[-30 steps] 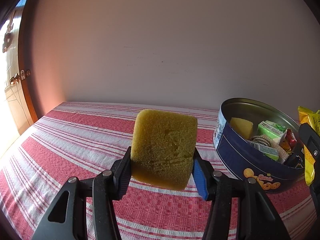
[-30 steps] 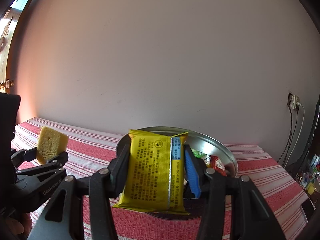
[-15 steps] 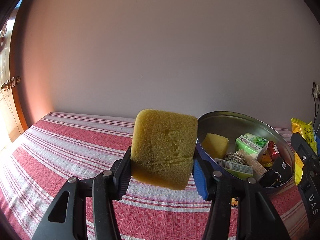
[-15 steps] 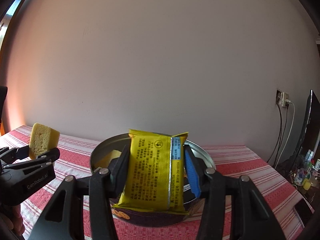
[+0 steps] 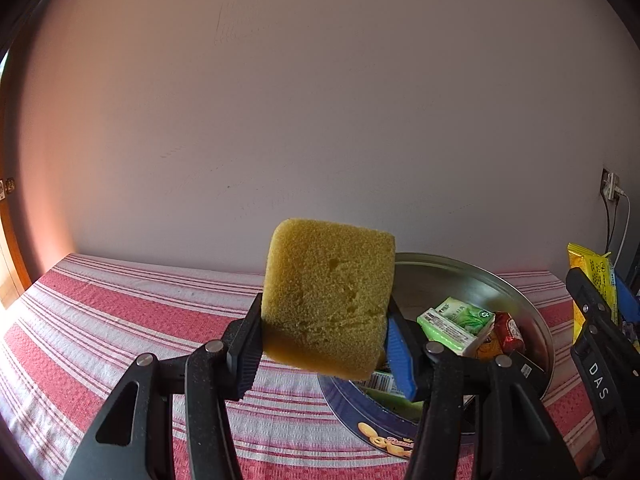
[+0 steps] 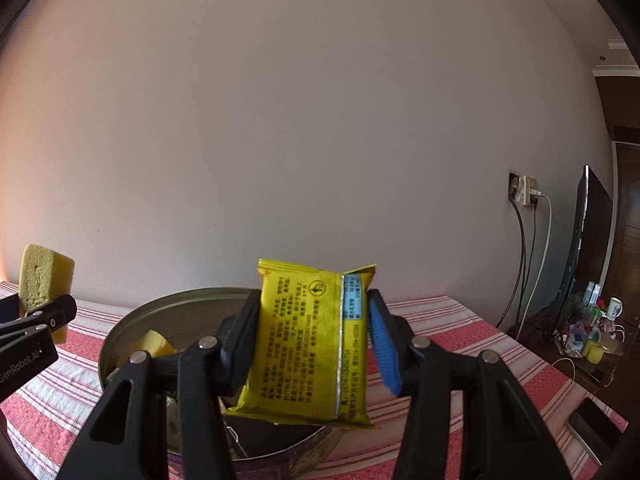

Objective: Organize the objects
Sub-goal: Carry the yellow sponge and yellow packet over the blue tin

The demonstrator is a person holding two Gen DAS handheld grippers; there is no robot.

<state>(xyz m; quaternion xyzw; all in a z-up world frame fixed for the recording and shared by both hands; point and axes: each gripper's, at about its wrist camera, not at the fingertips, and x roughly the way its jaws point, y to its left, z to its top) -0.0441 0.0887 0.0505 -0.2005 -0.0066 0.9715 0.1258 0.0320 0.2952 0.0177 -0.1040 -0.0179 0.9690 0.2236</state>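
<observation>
My left gripper (image 5: 320,344) is shut on a yellow sponge (image 5: 328,296), held above the striped cloth just left of a round blue tin (image 5: 472,276). The sponge also shows in the right wrist view (image 6: 46,276). My right gripper (image 6: 312,348) is shut on a yellow snack packet (image 6: 312,344), held over the tin's (image 6: 180,300) near side. The packet shows at the right edge of the left wrist view (image 5: 592,276). The tin holds a green tea box (image 5: 456,322), a red sachet (image 5: 508,332), another yellow sponge (image 6: 154,344) and other small packs.
A red and white striped tablecloth (image 5: 120,320) covers the table, backed by a plain wall. A wall socket with cables (image 6: 528,196), a dark screen (image 6: 592,248) and a cluttered low surface (image 6: 588,336) lie to the right, past the table's edge.
Both grippers have swung toward the tin with their loads held. In the left view the tin has slid from the right to behind the sponge. In the right view the tin sits lower and closer.
</observation>
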